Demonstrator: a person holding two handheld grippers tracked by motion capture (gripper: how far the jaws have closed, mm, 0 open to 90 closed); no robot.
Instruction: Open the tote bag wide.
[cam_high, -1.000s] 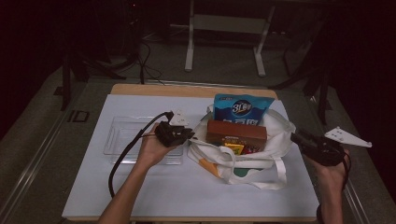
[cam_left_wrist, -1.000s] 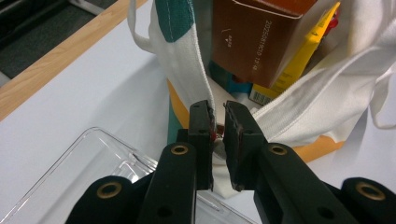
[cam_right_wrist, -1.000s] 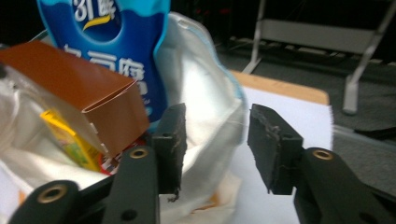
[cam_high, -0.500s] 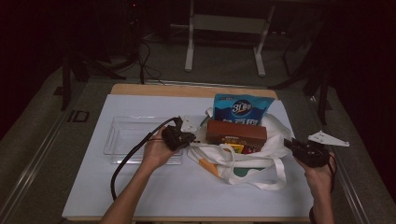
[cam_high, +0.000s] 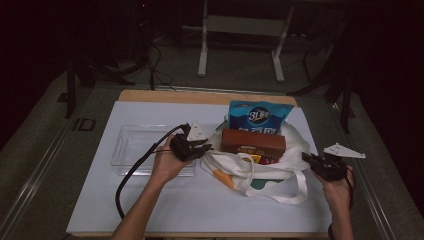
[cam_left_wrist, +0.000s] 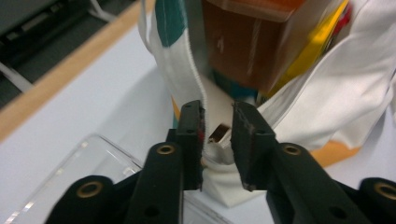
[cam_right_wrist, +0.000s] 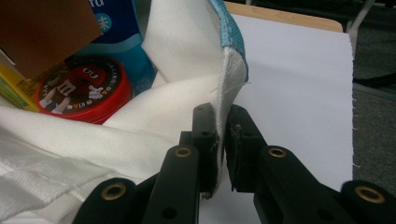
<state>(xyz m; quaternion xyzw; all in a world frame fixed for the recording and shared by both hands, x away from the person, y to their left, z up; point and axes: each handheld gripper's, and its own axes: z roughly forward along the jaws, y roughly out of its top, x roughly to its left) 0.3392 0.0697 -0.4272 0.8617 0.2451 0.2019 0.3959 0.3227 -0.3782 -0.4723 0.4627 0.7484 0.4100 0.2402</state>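
A white tote bag (cam_high: 260, 172) lies on the white mat, holding a brown box (cam_high: 252, 142), a blue snack pack (cam_high: 260, 117), a yellow pack (cam_left_wrist: 317, 46) and a red round tin (cam_right_wrist: 79, 88). My left gripper (cam_high: 207, 147) is at the bag's left rim. In the left gripper view its jaws (cam_left_wrist: 217, 140) stand a narrow gap apart, with the bag's (cam_left_wrist: 345, 93) hem running down between them under the brown box (cam_left_wrist: 243, 46). My right gripper (cam_high: 305, 157) is at the bag's right rim; its jaws (cam_right_wrist: 222, 140) pinch the hem of the bag (cam_right_wrist: 93, 135).
A clear plastic tray (cam_high: 135, 145) sits left of the bag, just behind my left hand. A black cable (cam_high: 130, 175) loops from the left gripper over the white mat (cam_high: 150, 210). The table's wooden far edge (cam_high: 200, 96) runs behind the bag.
My right gripper has moved left from the table's right side onto the bag's rim. My left gripper has edged right to the bag's left rim.
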